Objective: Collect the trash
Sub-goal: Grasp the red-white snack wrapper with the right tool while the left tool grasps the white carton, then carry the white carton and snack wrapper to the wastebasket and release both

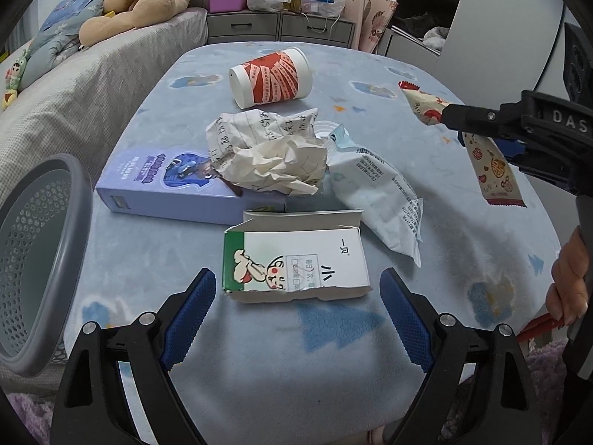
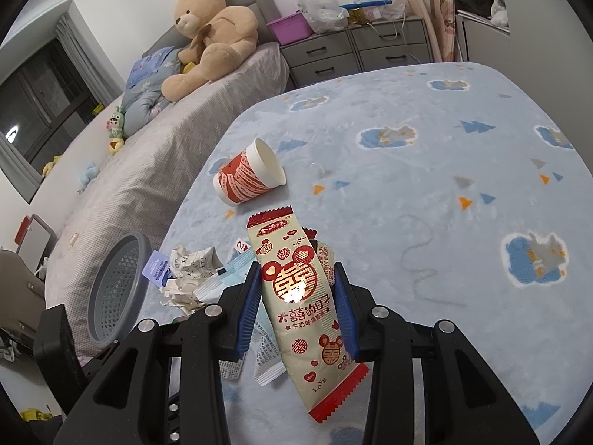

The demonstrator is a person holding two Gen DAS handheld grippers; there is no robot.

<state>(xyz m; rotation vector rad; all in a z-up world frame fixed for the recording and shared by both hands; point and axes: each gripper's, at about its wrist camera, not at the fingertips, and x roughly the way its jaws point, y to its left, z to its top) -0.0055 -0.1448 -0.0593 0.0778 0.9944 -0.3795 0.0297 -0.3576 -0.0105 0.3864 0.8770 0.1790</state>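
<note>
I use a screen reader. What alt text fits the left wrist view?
The open left gripper hovers near a torn green-and-white carton on a blue blanket. Behind lie crumpled paper, a purple box and a paper cup; the right gripper holds a snack wrapper.

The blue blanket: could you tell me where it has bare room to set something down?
Bare: the blue blanket right of the paper cup, and the near strip before the torn carton. Crowded: around the crumpled paper, between the purple box and white packet.
</note>
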